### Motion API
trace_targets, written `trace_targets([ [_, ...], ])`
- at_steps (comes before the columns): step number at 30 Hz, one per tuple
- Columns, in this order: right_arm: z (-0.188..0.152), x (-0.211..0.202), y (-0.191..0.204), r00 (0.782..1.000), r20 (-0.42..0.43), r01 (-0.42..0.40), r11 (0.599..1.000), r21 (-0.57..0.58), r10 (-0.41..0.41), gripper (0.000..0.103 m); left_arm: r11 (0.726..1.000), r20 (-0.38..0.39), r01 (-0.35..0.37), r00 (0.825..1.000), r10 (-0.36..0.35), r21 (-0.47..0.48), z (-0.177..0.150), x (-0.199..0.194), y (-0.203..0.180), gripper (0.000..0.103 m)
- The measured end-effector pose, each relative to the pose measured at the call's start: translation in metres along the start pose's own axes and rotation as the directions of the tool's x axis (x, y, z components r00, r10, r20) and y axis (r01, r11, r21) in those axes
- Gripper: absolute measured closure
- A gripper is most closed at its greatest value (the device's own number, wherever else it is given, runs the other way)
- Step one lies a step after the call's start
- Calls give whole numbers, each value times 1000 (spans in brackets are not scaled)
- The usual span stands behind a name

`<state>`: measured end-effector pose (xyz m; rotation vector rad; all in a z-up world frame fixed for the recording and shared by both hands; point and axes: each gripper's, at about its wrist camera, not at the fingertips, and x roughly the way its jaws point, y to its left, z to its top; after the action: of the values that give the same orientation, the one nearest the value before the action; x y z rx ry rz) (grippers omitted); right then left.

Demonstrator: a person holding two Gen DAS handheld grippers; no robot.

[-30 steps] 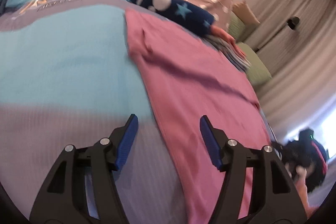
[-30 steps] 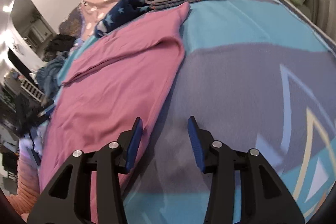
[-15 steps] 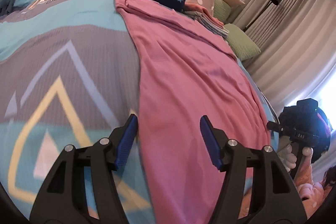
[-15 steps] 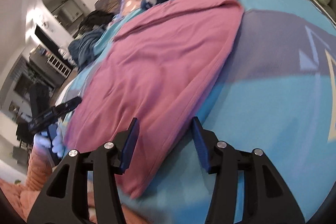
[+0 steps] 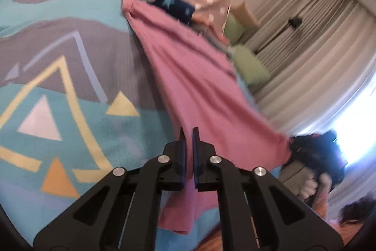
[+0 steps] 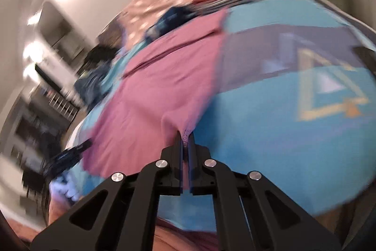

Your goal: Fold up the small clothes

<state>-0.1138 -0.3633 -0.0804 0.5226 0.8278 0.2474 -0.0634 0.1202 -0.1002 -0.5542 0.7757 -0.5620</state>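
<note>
A bed point(image 5: 70, 114) under a turquoise-and-grey blanket with yellow triangles fills both views, with curtains point(image 5: 317, 58) beyond and green pillows point(image 5: 249, 65) at its head. Take the pink garment point(image 5: 199, 86) as the landmark: it lies lengthwise down the blanket, its far end just beside a navy star-print piece point(image 5: 169, 4) and a small stack of folded clothes, which is blurred here.

Half a second ago both pairs of tongs stood open over the garment's near end. Now both have snapped closed on its near edge. The left tongs point(image 5: 188, 133) pinch the corner on their side, the cloth running between the pads and hanging below. The right tongs point(image 6: 185, 135) clamp a puckered bit of the hem, and the fabric bunches up to them.

With both near corners held, the garment looks ready for carrying that edge toward the far end, probably the first fold. The right wrist view is smeared.
</note>
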Motion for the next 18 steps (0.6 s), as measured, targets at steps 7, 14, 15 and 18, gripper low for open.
trace_targets([
  [7, -20, 21, -28, 994, -86, -51, 994, 101, 60, 96, 991, -2, -38, 999, 38, -129, -12, -13, 39, 98],
  [14, -17, 17, -37, 987, -129, -88, 994, 58, 94, 64, 996, -42, -27, 999, 23, -87, -31, -15, 28, 53],
  [15, -18, 20, -40, 982, -151, -102, 993, 67, 111, 64, 997, -49, -36, 998, 33, -64, -34, -13, 24, 53],
  [18, -26, 37, -39, 965, -194, -165, 983, 83, 179, 62, 998, -59, -18, 998, 14, -67, -38, -7, 17, 58],
])
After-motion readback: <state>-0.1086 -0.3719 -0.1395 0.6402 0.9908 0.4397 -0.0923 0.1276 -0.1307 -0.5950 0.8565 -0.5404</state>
